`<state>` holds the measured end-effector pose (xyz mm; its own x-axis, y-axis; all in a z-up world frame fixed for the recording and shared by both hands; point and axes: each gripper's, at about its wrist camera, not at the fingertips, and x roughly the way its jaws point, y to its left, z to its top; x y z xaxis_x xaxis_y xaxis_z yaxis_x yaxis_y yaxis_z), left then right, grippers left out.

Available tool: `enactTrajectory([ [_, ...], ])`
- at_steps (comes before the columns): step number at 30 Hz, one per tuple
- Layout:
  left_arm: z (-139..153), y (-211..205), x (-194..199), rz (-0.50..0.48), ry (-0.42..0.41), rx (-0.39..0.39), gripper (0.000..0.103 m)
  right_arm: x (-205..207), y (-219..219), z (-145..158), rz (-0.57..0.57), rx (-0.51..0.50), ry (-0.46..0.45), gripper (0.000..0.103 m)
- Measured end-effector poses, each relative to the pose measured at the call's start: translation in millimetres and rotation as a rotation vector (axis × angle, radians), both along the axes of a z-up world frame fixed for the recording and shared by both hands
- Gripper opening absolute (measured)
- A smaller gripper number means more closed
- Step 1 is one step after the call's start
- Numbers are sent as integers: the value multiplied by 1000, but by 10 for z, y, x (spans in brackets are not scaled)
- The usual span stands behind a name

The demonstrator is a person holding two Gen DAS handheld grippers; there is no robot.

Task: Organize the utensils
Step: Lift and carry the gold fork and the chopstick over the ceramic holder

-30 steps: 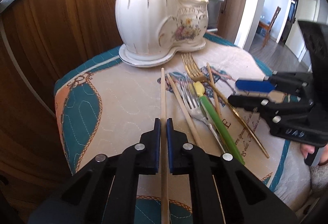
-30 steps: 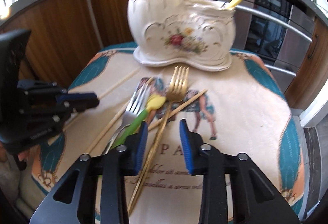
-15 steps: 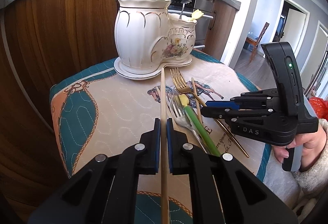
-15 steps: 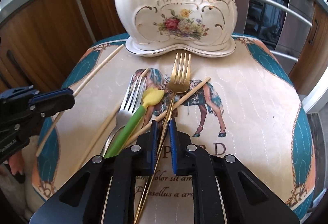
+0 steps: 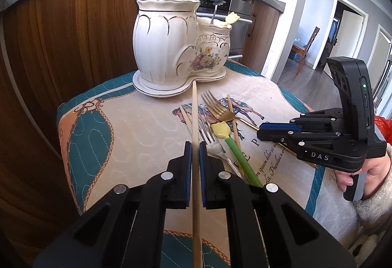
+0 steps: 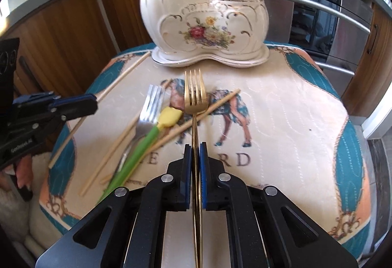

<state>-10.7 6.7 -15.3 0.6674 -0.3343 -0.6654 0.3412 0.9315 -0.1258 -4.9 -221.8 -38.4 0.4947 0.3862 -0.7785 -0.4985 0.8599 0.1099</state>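
A wooden chopstick (image 5: pixel 194 121) was clamped between the shut pads of the left tool (image 5: pixel 193 148), its far tip raised toward the base of the white ceramic holder (image 5: pixel 171 47) at the back of the cloth-covered tabletop (image 5: pixel 137 126). The gold fork (image 6: pixel 194 96) was gripped by its thin handle in the clenched right tool (image 6: pixel 195 148), tines pointed at the holder. Left lying on the cloth were a silver fork (image 6: pixel 149 108), a green utensil with a yellow tulip end (image 6: pixel 152 135) and two more chopsticks (image 6: pixel 196 118), all crossed together just beside the gold fork.
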Motion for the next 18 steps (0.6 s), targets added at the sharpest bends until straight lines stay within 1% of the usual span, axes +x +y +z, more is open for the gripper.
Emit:
enactTrajectory([
  [1, -5, -4, -2, -1, 0, 1, 6, 18, 12, -15, -2, -30, -1, 8],
  [2, -10, -12, 1, -3, 1, 2, 6, 31, 23, -25, -1, -37, 0, 8],
  [4, -21, -21, 6, -5, 4, 4, 6, 62, 50, -49, -6, -36, 9, 10],
  [6, -30, -18, 9, -5, 7, 5, 6, 83, 61, -57, -15, -33, 5, 14],
  [7, -32, -17, 9, -4, 7, 5, 6, 99, 64, -60, -20, -29, 4, 14],
  [8, -35, -14, 9, -2, 7, 5, 6, 116, 80, -63, -23, -31, -4, 14],
  [10, -40, -6, 5, -2, 7, 2, 6, 106, 98, -67, -14, -31, -20, 8],
  [11, -36, 1, 1, -1, 5, 0, 6, 87, 99, -66, -14, -29, -25, 7],
  [13, -13, 15, -11, -3, -8, -11, 6, 71, 80, -56, -4, -5, -22, 7],
  [15, 41, 37, -39, -11, -36, -37, 6, 47, 39, -12, 4, 42, -26, 7],
  [18, 110, 57, -71, -17, -71, -56, 6, -7, -25, 137, 30, 119, -66, 7],
])
